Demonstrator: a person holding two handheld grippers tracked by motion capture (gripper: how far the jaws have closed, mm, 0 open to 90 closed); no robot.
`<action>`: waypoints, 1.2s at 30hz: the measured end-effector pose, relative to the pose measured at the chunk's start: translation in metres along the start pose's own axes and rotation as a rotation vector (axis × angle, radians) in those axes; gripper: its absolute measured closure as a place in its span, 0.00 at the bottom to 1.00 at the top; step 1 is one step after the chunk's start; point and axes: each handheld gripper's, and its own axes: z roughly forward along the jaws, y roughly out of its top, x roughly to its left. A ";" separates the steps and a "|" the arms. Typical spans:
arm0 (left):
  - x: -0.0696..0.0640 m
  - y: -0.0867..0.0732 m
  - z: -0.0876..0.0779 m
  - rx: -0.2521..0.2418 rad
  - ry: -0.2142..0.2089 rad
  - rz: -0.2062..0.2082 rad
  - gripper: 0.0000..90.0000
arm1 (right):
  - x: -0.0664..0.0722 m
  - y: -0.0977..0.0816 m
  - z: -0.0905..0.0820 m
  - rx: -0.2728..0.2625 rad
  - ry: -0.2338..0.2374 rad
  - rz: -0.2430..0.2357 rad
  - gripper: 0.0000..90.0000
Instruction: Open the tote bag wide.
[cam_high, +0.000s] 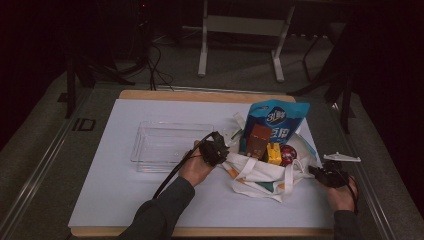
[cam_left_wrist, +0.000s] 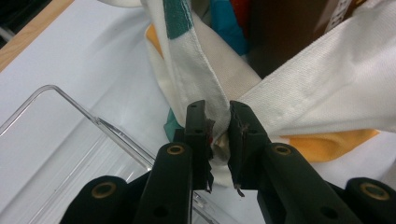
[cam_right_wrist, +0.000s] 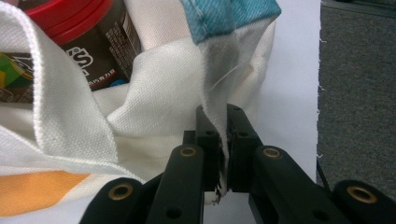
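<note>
Left gripper (cam_left_wrist: 217, 135) clamped on tote bag (cam_high: 260, 175) rim, right gripper (cam_right_wrist: 223, 140) likewise

A dim room with grey carpet floor (cam_high: 45, 165) and a white frame stand (cam_high: 242, 30) behind.

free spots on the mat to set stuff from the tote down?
Bare white mat left of and in front of the clear tray, plus the empty tray itself. Crowded on the right: tote bag with the blue pouch, both grippers clamped on its fabric.
</note>
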 end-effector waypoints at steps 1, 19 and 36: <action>0.000 0.000 0.000 -0.001 -0.005 -0.001 0.88 | 0.000 0.000 0.000 -0.001 0.001 0.006 0.95; 0.020 0.020 -0.031 -0.193 -0.060 -0.059 0.62 | -0.004 0.043 -0.039 -0.165 -0.007 -0.030 0.64; 0.031 0.047 0.009 -0.117 0.007 -0.099 0.97 | 0.011 0.077 -0.011 -0.173 -0.013 -0.019 0.98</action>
